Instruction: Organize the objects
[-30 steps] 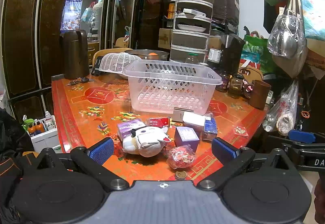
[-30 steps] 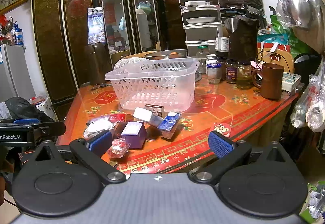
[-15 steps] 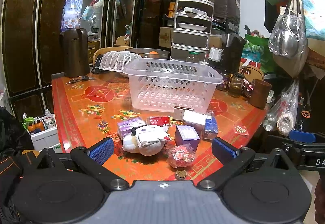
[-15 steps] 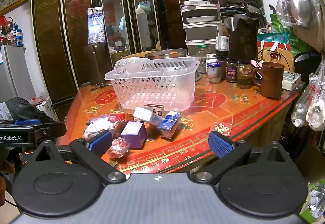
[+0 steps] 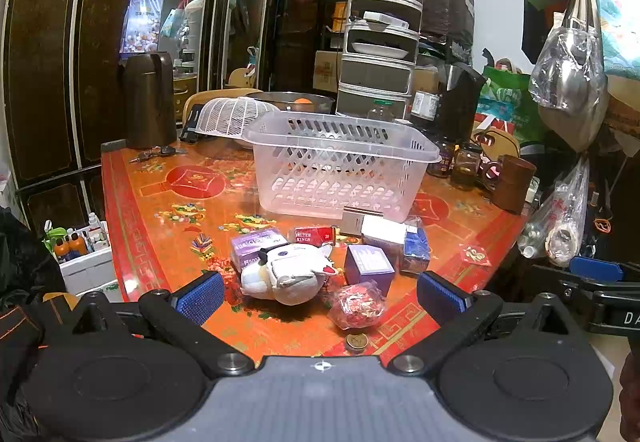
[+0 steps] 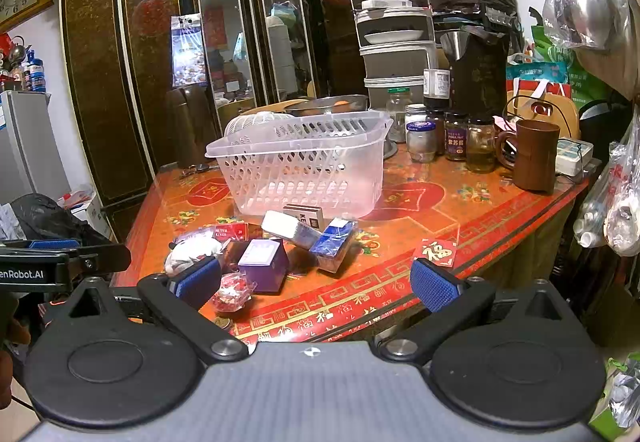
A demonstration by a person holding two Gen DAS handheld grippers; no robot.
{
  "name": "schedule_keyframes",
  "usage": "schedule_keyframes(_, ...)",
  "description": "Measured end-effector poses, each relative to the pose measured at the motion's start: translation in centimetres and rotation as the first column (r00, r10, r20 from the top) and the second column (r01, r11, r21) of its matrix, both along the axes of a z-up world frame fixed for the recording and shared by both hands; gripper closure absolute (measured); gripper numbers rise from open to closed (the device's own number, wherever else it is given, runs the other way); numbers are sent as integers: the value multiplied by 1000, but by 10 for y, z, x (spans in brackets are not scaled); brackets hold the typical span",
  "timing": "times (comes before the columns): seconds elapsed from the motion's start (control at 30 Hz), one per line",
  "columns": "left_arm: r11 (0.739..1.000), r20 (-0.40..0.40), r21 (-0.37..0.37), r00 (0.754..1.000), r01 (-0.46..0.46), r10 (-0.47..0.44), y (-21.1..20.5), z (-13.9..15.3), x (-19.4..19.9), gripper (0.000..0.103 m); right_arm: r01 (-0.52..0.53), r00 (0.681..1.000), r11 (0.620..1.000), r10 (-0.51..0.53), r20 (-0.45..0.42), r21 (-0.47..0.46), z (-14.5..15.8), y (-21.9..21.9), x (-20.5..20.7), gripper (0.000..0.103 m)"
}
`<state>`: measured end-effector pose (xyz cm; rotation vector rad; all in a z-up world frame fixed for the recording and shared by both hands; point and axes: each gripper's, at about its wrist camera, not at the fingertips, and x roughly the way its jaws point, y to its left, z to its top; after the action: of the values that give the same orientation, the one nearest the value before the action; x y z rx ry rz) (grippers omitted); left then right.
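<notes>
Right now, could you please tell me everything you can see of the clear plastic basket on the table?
The basket is a translucent, whitish plastic tub, rectangular, with a flared rim and lattice-slotted walls. It stands upright on the red patterned table, behind the cluster of small boxes, and looks empty. A small box lies against its near wall; a white mesh cover sits just behind it. Neither gripper touches it.

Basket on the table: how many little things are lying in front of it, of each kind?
Boxes: 6 (flat purple box, purple cube box, red box, blue box, silver box, leaning box)
Plush toy: 1
Red candy bag: 1
Coin: 1
Red envelope: 1
Total: 10
</notes>
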<state>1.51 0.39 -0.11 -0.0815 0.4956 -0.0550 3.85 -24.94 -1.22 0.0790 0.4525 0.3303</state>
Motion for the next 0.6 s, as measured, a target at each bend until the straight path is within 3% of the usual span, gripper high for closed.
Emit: schedule_keyframes(0.6, 1000, -6, -2, 1000, 1, -1, 0, -2, 0, 0, 3, 1000, 1000, -3, -5, 7, -2, 0, 2, 0)
